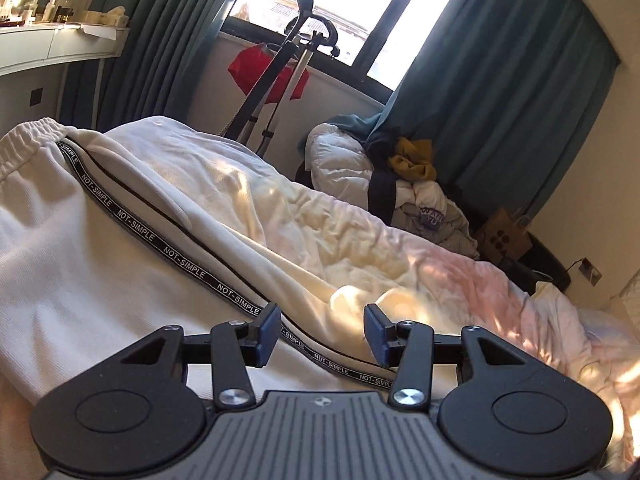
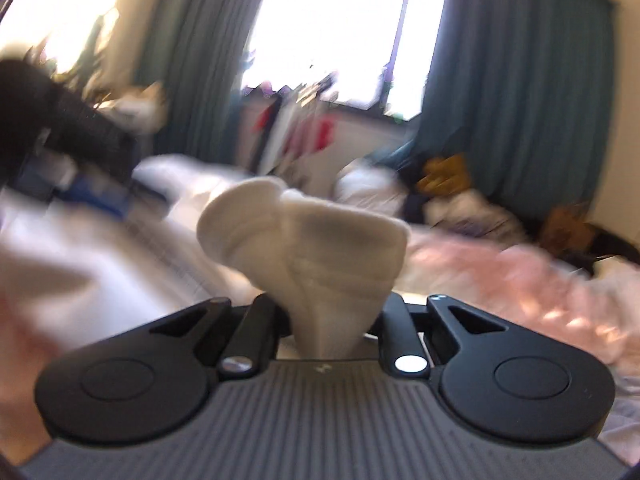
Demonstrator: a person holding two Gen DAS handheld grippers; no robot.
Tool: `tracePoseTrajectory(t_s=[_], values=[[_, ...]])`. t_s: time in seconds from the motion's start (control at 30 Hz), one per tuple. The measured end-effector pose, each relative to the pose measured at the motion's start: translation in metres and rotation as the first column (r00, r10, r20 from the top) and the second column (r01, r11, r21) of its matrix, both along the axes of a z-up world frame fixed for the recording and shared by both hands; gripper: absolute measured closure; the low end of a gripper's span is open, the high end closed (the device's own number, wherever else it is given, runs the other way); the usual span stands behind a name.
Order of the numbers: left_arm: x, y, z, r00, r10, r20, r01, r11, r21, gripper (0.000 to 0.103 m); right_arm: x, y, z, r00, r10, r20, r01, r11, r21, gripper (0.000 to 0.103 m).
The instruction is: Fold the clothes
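Note:
Cream sweatpants [image 1: 100, 240] with an elastic waistband and a black "NOT-SIMPLE" side stripe [image 1: 176, 256] lie spread on the bed. My left gripper [image 1: 322, 334] hovers just above the stripe; its blue pads [image 1: 268, 328] stand apart with nothing pressed between them. In the blurred right wrist view, my right gripper [image 2: 328, 320] is shut on a bunched fold of the cream fabric [image 2: 304, 236], which fans up above the jaws and hides the pads.
A rumpled pale pink sheet [image 1: 460, 280] covers the bed. A heap of clothes and a white duvet [image 1: 384, 184] sits at the far side below teal curtains [image 1: 500, 100]. A garment steamer stand [image 1: 280, 80] with a red item stands by the window. A white desk [image 1: 52, 48] is at left.

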State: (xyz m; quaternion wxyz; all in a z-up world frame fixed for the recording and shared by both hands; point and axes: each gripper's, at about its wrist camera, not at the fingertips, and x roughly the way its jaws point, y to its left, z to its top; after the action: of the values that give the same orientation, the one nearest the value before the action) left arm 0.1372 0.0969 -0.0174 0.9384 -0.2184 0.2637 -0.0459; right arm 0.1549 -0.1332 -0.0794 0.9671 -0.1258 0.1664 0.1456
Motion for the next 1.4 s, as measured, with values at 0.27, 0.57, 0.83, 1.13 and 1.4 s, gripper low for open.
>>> tracePoseTrajectory(t_s=[0.27,0.57,0.83,1.13,1.4], values=[[0.008,-0.003,-0.013,0.998,-0.056,-0.024,0.055,0.997,-0.05,0.054,0.012,-0.002,-0.011,0.971,0.041,-0.237,-0.023,0.997,0.08,0.068],[0.01,-0.008,-0.016,0.994,-0.108,0.004,0.108,0.99,-0.094,0.053,-0.038,-0.04,0.024,0.938,0.104,-0.332,0.023,0.933,0.359,0.037],[0.021,-0.011,-0.022,0.993,-0.122,0.001,0.122,0.989,-0.082,0.052,-0.043,-0.06,0.037,0.981,0.036,-0.19,0.059,0.881,0.469,0.035],[0.039,-0.045,-0.018,0.968,-0.249,-0.035,0.25,0.967,0.049,0.052,-0.008,-0.044,-0.008,0.899,0.08,-0.431,0.142,0.877,0.459,0.062],[0.106,-0.078,-0.02,0.933,-0.319,-0.166,0.336,0.938,0.088,0.053,-0.016,-0.045,-0.004,0.917,0.055,-0.395,0.136,0.888,0.439,0.085]])
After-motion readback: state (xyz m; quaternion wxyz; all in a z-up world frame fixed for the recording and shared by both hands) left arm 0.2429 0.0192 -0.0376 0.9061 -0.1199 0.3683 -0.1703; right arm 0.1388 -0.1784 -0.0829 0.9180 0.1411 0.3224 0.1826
